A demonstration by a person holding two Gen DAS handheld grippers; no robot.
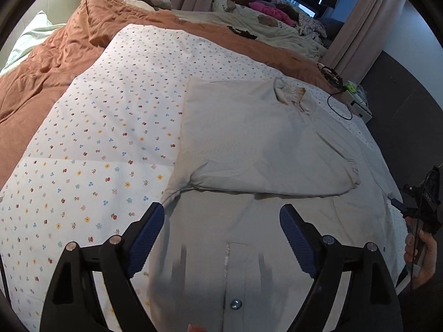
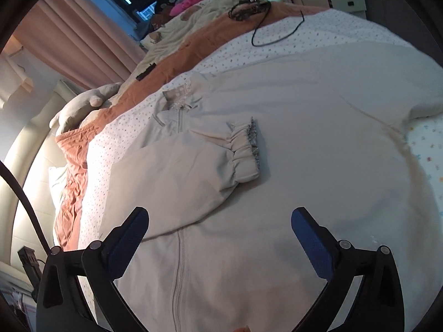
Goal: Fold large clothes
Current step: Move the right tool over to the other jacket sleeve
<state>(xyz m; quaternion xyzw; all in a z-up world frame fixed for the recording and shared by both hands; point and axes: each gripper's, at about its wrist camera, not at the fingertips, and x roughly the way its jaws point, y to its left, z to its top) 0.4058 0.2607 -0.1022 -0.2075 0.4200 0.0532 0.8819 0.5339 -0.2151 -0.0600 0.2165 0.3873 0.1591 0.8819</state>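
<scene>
Both our grippers hang over the pale jacket [image 2: 277,166], and it lies flat on the flowery sheet [image 1: 91,149] of the bed. Our left gripper [image 1: 221,238] has its blue pads wide apart with nothing in them. Our right gripper [image 2: 220,239] is wide apart too, near the folded-in sleeve [image 2: 193,163].

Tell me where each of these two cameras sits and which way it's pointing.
Left wrist: on the left claw, angled down at the pale grey zip jacket; open blue-padded fingers and the other hand show.
Right wrist: on the right claw, looking down at its folded sleeve's gathered cuff; open fingers show.
Shared: jacket, flower-print sheet.
</scene>
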